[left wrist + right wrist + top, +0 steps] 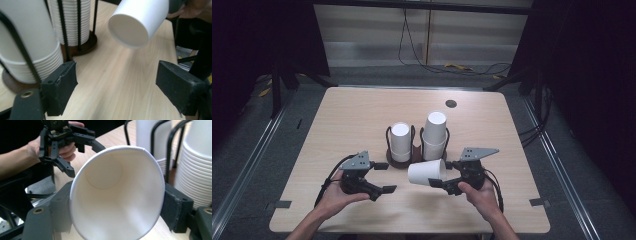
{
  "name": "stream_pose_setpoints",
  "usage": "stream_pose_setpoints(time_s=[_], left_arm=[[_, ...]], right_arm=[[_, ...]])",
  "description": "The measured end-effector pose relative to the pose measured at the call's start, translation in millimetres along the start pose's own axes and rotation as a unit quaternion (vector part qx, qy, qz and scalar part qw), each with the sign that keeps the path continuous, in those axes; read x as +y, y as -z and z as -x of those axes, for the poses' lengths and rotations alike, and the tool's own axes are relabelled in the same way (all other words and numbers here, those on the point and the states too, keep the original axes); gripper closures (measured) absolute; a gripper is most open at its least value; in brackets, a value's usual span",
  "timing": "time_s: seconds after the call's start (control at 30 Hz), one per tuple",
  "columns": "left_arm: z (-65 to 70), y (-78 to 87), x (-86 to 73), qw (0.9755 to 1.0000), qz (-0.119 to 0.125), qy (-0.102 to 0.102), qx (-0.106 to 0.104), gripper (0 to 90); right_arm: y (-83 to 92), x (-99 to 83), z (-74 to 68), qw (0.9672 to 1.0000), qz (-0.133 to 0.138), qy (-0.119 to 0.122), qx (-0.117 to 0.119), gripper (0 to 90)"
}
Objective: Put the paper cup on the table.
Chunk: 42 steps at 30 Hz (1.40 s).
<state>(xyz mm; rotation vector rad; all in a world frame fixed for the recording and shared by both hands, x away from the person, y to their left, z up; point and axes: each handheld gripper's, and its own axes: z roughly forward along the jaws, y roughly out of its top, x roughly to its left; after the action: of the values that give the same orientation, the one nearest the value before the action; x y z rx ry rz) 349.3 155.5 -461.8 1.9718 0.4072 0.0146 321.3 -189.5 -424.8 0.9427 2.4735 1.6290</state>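
Where the high view looks down, the right gripper (438, 176) clamps a white paper cup (427, 173) on its side, near the table's (352, 112) near edge, just before two cup stacks (435, 135) in their wire holder (412, 150). In the left gripper view, the left gripper (116, 83) gapes wide and empty, the cup's base (128, 31) beyond. In the right gripper view, both pads (173, 206) squeeze the cup's mouth (117, 192) oval.
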Motion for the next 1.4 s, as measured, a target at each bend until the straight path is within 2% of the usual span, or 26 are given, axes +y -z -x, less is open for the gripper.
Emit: stream_pose_setpoints(time_s=[0.03, 0.1, 0.17, 0.23, 0.4, 0.6, 0.7, 0.97, 1.13, 1.33, 1.4], left_arm=[[-0.7, 0.9, -0.1, 1.0000, -0.003, 0.003, 0.004, 16.6], [-2.6, 4.5, 0.1, 0.9994, -0.005, 0.004, 0.033, 17.3], [-4.9, 7.9, 0.1, 0.9993, 0.004, 0.014, 0.034, 16.2], [-6.2, 10.8, -0.2, 0.9989, 0.005, 0.014, 0.044, 16.2], [-9.2, 11.0, -2.4, 0.9987, -0.008, 0.020, 0.047, 16.2], [-11.1, 9.2, -4.5, 0.9983, -0.023, 0.021, 0.049, 16.2], [-10.6, 8.8, -4.4, 0.9984, -0.021, 0.021, 0.048, 16.2], [-10.2, 8.7, -4.7, 0.9984, -0.021, 0.020, 0.049, 15.7], [-9.5, 7.8, -4.9, 0.9985, -0.028, 0.013, 0.045, 15.7], [-9.4, 7.1, -5.6, 0.9982, -0.028, 0.020, 0.049, 15.7], [-10.4, 7.3, -5.9, 0.9981, -0.031, 0.016, 0.051, 15.7]], right_arm=[[0.0, 0.0, 0.0, 1.0000, 0.000, 0.000, 0.000, 24.5], [1.9, -0.8, 0.8, 1.0000, 0.000, -0.003, -0.004, 24.5], [3.5, -1.6, 1.4, 0.9999, -0.003, -0.003, -0.009, 24.4], [5.6, -2.5, 2.5, 0.9999, -0.002, -0.009, -0.015, 24.4], [12.4, -3.7, 4.2, 0.9991, -0.014, -0.011, -0.038, 24.4], [20.3, -8.7, 8.6, 0.9982, -0.027, -0.011, -0.052, 24.4], [24.0, -10.2, 11.6, 0.9976, -0.033, -0.013, -0.059, 24.3], [37.1, -7.1, 19.5, 0.9939, -0.057, -0.014, -0.093, 24.4], [44.3, -5.9, 24.6, 0.9924, -0.070, -0.008, -0.101, 24.3], [49.8, -3.2, 33.7, 0.9863, -0.095, -0.012, -0.134, 24.3], [51.0, -1.9, 36.9, 0.9841, -0.105, -0.014, -0.143, 24.3]])
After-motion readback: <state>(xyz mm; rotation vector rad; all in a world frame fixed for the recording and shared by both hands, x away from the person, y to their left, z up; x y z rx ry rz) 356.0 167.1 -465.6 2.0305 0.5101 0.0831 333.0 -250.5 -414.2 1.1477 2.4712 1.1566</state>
